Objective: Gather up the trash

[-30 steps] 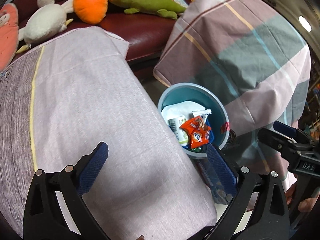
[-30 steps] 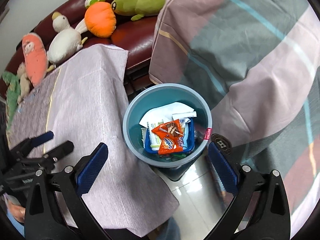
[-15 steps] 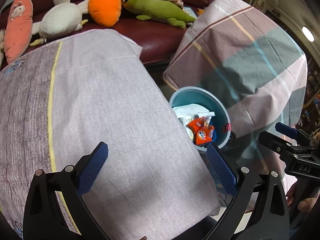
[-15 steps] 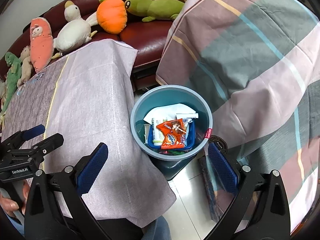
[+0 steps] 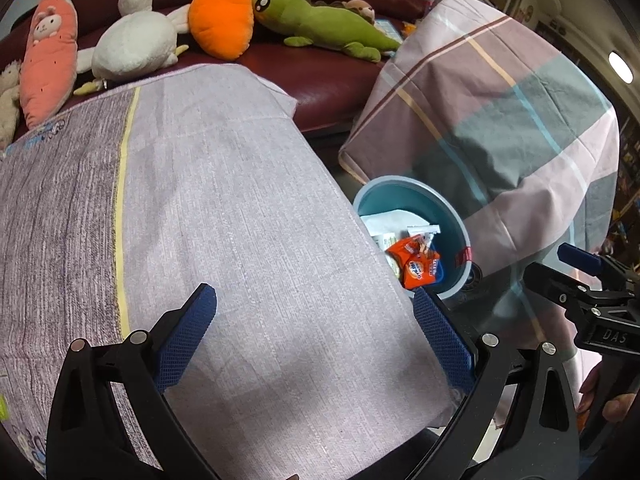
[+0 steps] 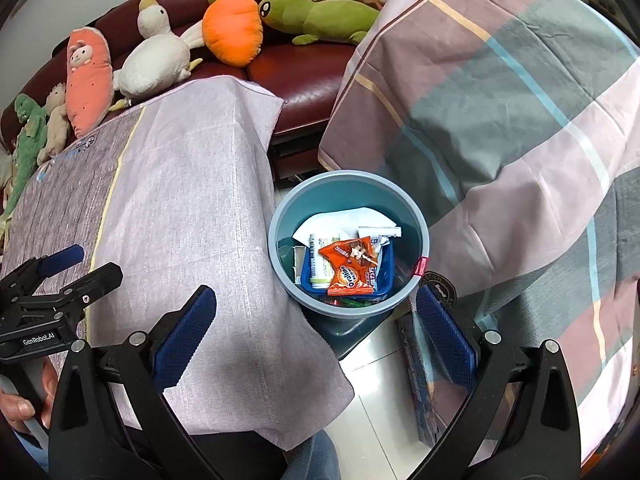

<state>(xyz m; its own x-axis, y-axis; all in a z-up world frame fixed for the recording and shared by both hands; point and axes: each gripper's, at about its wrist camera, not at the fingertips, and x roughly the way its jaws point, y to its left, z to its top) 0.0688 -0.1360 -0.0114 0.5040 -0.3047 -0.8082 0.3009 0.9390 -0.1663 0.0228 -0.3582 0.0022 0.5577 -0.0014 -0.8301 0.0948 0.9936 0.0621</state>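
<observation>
Both grippers, left gripper (image 5: 314,344) and right gripper (image 6: 316,344), have backed away spread and empty, leaving the orange wrapper (image 6: 351,268) in the blue bin (image 6: 423,240), apparently binned.

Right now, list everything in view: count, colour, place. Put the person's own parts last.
Bin: one, blue-grey, on the floor between the two covered surfaces.
Trash: several pieces, orange snack wrapper on top, white paper and cartons beneath, in the bin.
Lilac cloth: one, pale purple with a yellow stripe, draped left of the bin.
Plaid cloth: one, pink, grey-green and mauve, draped right of the bin.
Sofa: one, dark red, behind.
Plush toys: several on the sofa; orange carrot, white duck, green lizard, pink carrot among them.
Left gripper: open, blue pads, above the lilac cloth.
Right gripper: open, blue pads, near the bin.
</observation>
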